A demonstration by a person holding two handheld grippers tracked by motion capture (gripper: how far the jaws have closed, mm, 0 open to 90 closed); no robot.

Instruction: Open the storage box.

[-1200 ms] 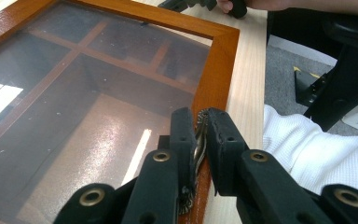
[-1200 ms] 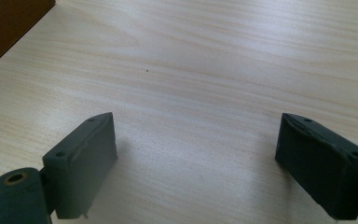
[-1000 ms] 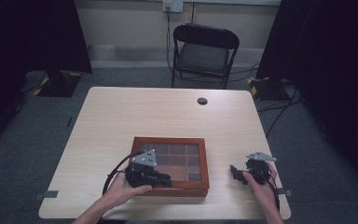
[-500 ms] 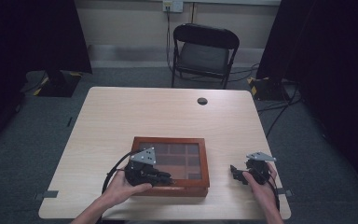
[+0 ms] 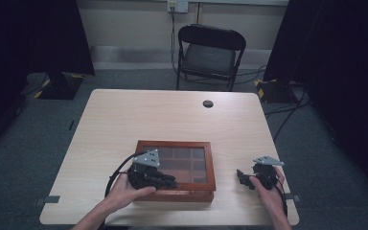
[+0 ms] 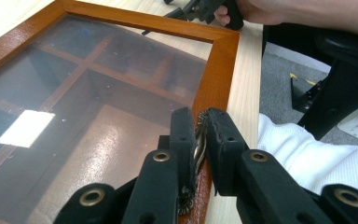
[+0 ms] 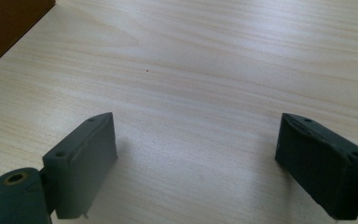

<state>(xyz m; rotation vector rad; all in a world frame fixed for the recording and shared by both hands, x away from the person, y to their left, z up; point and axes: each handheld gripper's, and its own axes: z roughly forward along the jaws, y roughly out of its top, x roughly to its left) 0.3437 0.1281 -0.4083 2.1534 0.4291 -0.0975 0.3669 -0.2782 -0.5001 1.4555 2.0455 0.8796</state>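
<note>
A shallow wooden box (image 5: 174, 144) with a glass lid lies near the table's front edge, its lid down. Through the glass, in the left gripper view, I see several compartments inside the box (image 6: 219, 70). My left gripper (image 5: 170, 182) reaches over the box's front rim from the left. Its jaws (image 6: 199, 125) are shut on a small brass-coloured latch (image 6: 198, 145) at the front of the lid. Right of the box, my right gripper (image 5: 242, 176) rests low on the bare table. It stands open (image 7: 196, 135) with only wood grain between its pads, and it also lies past the box (image 6: 200, 7).
A small black round disc (image 5: 208, 103) lies at the far middle of the table (image 5: 124, 120). A black folding chair (image 5: 211, 52) stands behind the table. The box's brown corner (image 7: 9, 23) is left of the right gripper.
</note>
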